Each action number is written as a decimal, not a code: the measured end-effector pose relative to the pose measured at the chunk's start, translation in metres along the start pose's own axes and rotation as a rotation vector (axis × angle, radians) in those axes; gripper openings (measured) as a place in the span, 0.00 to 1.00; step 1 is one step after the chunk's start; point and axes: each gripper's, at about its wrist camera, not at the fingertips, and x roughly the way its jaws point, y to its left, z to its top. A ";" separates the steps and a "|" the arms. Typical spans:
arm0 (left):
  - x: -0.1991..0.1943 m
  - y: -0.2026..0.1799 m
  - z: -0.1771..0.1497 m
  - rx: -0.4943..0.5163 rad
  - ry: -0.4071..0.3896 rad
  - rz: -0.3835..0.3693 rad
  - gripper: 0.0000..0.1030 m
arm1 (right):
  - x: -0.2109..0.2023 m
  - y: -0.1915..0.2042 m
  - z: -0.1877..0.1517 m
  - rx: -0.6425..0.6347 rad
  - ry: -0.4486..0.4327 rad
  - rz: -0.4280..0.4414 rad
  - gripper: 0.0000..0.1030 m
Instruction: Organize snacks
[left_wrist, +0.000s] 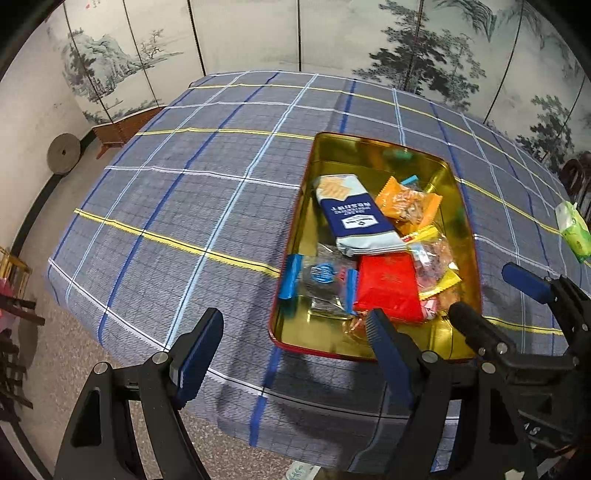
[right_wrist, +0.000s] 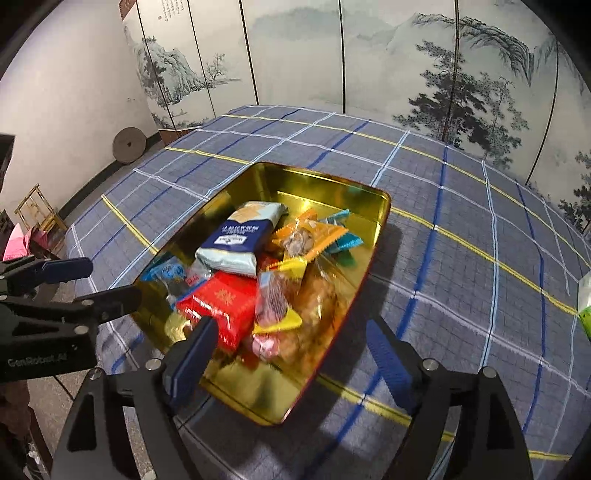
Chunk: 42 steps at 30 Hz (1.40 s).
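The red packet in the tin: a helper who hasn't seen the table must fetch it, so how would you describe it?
On the blue plaid tablecloth sits an open gold tin heaped with snacks. The red packet lies flat at the tin's near end, beside a blue-ended clear wrapper and under the long navy-and-pale-blue biscuit pack. It is the only solid red, opaque square packet.

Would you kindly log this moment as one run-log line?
stage: snacks in tin | left gripper: jaws open, empty | right gripper: jaws open, empty | red packet: in tin | green pack: on cloth, outside tin
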 end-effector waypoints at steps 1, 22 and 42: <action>0.000 -0.002 0.000 0.006 0.002 0.002 0.74 | -0.001 0.000 -0.002 0.000 0.001 -0.002 0.82; 0.002 -0.020 0.001 0.036 0.008 0.025 0.74 | 0.003 -0.007 -0.018 0.019 0.033 0.012 0.82; 0.001 -0.028 0.002 0.064 -0.009 0.008 0.74 | 0.005 -0.009 -0.019 0.031 0.035 0.019 0.82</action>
